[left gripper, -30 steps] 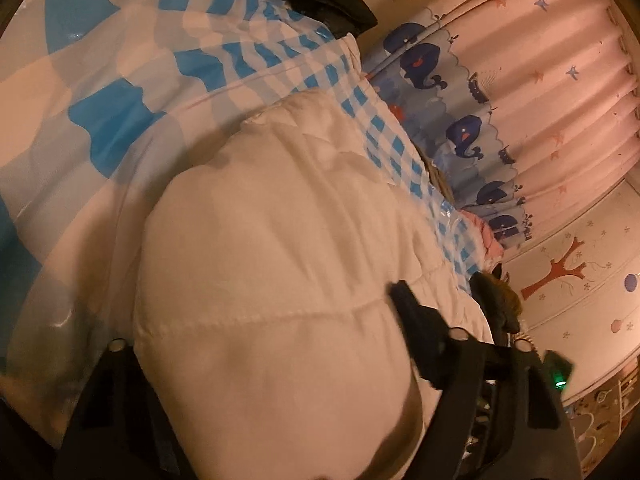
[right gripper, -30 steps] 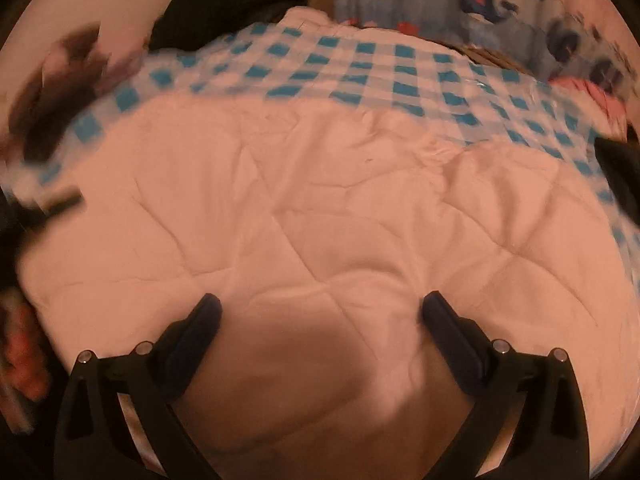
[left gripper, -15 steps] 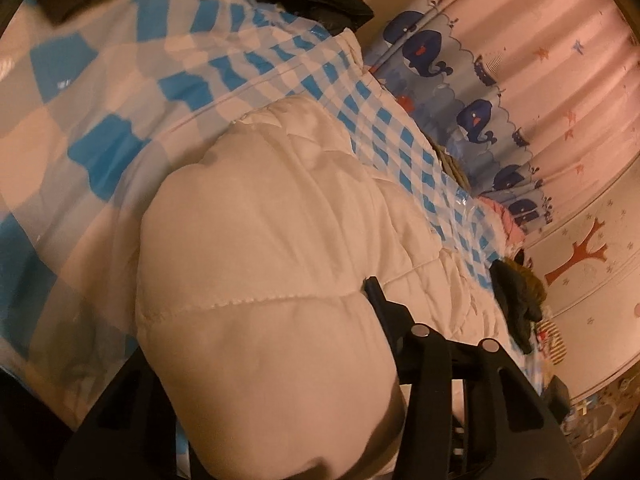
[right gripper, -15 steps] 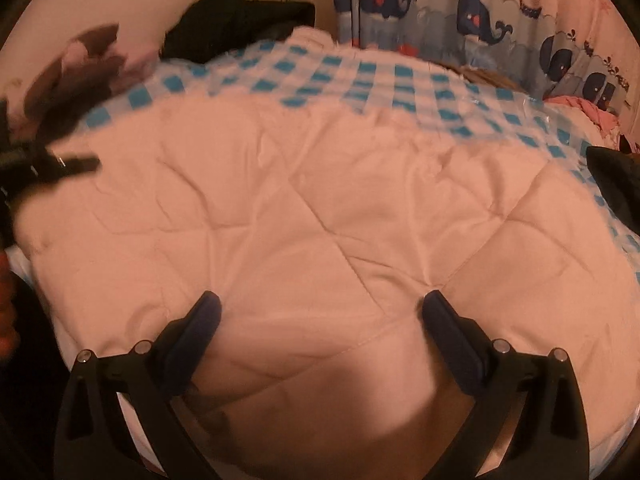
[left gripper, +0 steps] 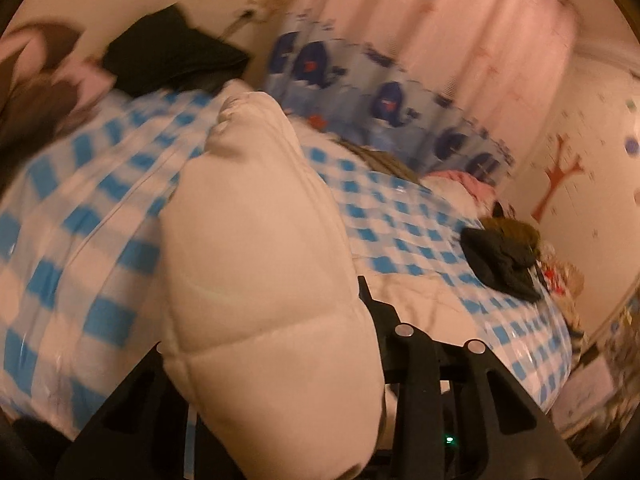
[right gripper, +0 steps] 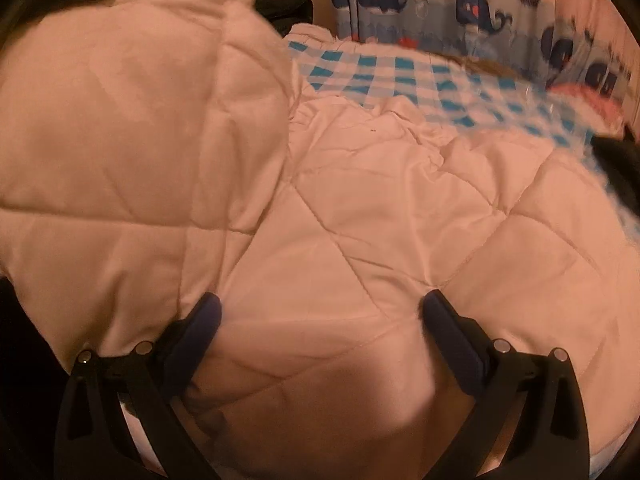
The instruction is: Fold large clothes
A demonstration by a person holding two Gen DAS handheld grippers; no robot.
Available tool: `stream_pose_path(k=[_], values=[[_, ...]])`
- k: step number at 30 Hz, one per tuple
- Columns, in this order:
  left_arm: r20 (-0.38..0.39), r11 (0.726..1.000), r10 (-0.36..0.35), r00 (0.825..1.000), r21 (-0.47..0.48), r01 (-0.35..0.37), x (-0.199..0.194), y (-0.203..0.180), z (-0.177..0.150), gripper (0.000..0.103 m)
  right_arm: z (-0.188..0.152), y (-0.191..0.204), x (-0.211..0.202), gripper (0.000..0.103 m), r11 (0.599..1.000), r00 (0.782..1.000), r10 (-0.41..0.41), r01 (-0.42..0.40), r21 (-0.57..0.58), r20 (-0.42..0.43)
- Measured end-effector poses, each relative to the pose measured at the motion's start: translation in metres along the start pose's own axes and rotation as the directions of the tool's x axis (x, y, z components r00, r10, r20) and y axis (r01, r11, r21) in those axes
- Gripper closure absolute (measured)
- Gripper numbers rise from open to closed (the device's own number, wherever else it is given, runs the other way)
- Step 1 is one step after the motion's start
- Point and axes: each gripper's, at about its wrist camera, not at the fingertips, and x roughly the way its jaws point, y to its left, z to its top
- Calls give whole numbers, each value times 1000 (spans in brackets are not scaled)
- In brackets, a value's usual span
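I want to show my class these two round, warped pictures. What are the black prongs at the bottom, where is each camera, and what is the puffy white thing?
No robot here: a person holds a hand tool with a two-finger claw in each hand. A wide-angle camera on each tool looks along its fingers, hence the round, bent pictures. One picture is from the left tool, the other from the right. The left claw is closing on a lifted fold of the white quilted coat. The right claw is open above the coat's flat part, gripping nothing. The coat lies on a blue-checked bed cover, with dark clothes near its edge and a whale-print curtain behind.
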Motion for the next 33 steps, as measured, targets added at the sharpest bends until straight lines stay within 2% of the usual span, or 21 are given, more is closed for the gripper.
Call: stream_pose_path(k=[2, 3, 4, 5, 6, 7, 8, 9, 10, 11, 12, 15, 21, 23, 24, 25, 27, 28, 30, 31, 33], values=[[10, 999, -13, 1000, 41, 13, 1, -24, 7, 74, 5, -22, -16, 6, 988, 992, 127, -124, 92, -25], [12, 997, -18, 1000, 70, 17, 2, -38, 10, 74, 3, -41, -28, 6, 954, 972, 236, -234, 187, 15], [13, 995, -21, 1000, 95, 20, 3, -50, 12, 74, -1, -66, -37, 6, 880, 931, 356, -362, 306, 77], [12, 992, -24, 1000, 120, 22, 6, -62, 12, 74, -10, -100, -41, 6, 722, 847, 505, -520, 457, 167], [7, 988, -24, 1000, 150, 23, 9, -75, 12, 74, -18, -125, -39, 6, 556, 757, 602, -626, 547, 254], [-2, 981, -25, 1000, 195, 25, 14, -94, 10, 74, -34, -159, -30, 6, 306, 627, 681, -712, 632, 377], [-10, 975, -28, 1000, 220, 29, 18, -106, 7, 74, -45, -181, -24, 6, 163, 565, 697, -725, 669, 442], [-25, 963, -31, 999, 265, 36, 25, -125, 1, 74, -52, -197, -21, 7, 80, 532, 696, -726, 683, 483], [-37, 953, -30, 999, 301, 40, 32, -142, -5, 74, -60, -214, -20, 7, -10, 486, 688, -736, 676, 539], [-51, 940, -32, 998, 337, 48, 39, -157, -12, 74, -62, -224, -22, 7, -55, 458, 683, -744, 666, 569], [-66, 927, -36, 997, 371, 58, 46, -172, -21, 74, -64, -233, -26, 7, -74, 441, 679, -754, 652, 587], [-131, 875, -38, 991, 475, 96, 72, -218, -58, 74, -67, -256, -39, 7, -84, 422, 657, -782, 617, 625], [-187, 805, -16, 982, 581, 123, 114, -260, -112, 74, -81, -302, -34, 7, -195, 357, 628, -788, 583, 692], [-197, 789, -16, 980, 600, 133, 121, -266, -124, 74, -82, -311, -35, 7, -177, 369, 632, -788, 590, 682], [-202, 775, -17, 979, 617, 140, 123, -269, -132, 74, -81, -315, -37, 7, -153, 389, 634, -785, 601, 669], [-212, 759, -19, 977, 633, 152, 124, -272, -138, 74, -77, -320, -42, 7, -100, 423, 637, -784, 613, 645], [-220, 716, -2, 976, 681, 155, 127, -277, -155, 74, -59, -334, -61, 7, 84, 539, 621, -768, 635, 570], [-220, 705, 1, 975, 692, 156, 128, -278, -159, 74, -50, -337, -70, 7, 163, 585, 610, -753, 637, 535], [-223, 693, 2, 975, 703, 160, 129, -278, -166, 73, -17, -330, -88, 7, 412, 713, 581, -675, 612, 394], [-224, 688, 2, 975, 707, 162, 128, -279, -166, 73, -1, -323, -89, 7, 525, 776, 550, -609, 595, 308], [-235, 685, -1, 972, 708, 172, 129, -280, -162, 72, 29, -305, -75, 7, 752, 900, 427, -405, 520, 82]])
